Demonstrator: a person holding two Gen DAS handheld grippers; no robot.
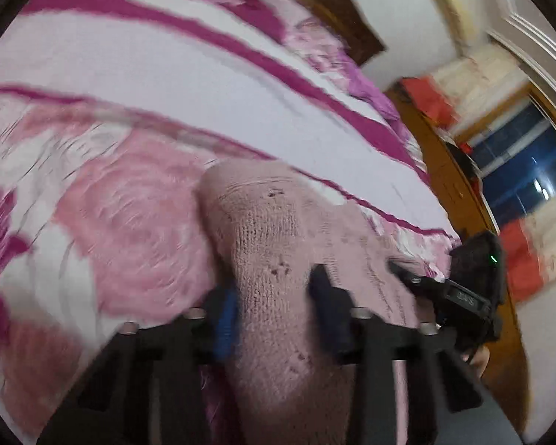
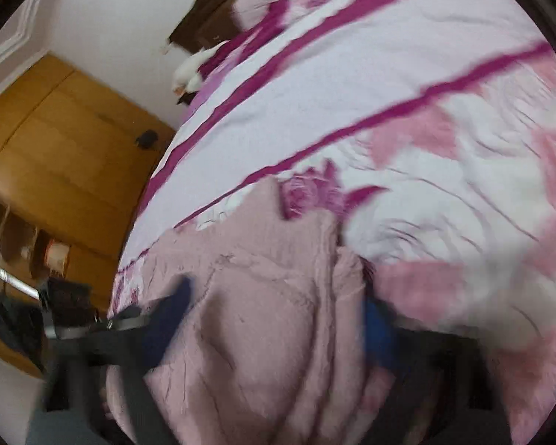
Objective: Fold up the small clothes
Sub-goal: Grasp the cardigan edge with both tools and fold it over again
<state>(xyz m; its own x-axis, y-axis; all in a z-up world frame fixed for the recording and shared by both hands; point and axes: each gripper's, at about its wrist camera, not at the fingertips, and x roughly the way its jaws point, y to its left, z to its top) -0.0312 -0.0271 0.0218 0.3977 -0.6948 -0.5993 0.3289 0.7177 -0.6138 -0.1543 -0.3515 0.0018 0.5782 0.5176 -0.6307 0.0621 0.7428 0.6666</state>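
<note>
The small garment [image 1: 274, 259] is a dusty-pink knit with a coarse ribbed texture, bunched into a thick roll running from the frame's centre to its bottom edge. In the right wrist view it [image 2: 263, 315] fills the lower centre, crumpled in soft folds.

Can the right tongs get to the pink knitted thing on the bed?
Probably yes: the pink knitted garment already bunches between the right tongs, with nothing in the way. The blur hides whether they are squeezing it. The left tongs have fabric between them too.
</note>
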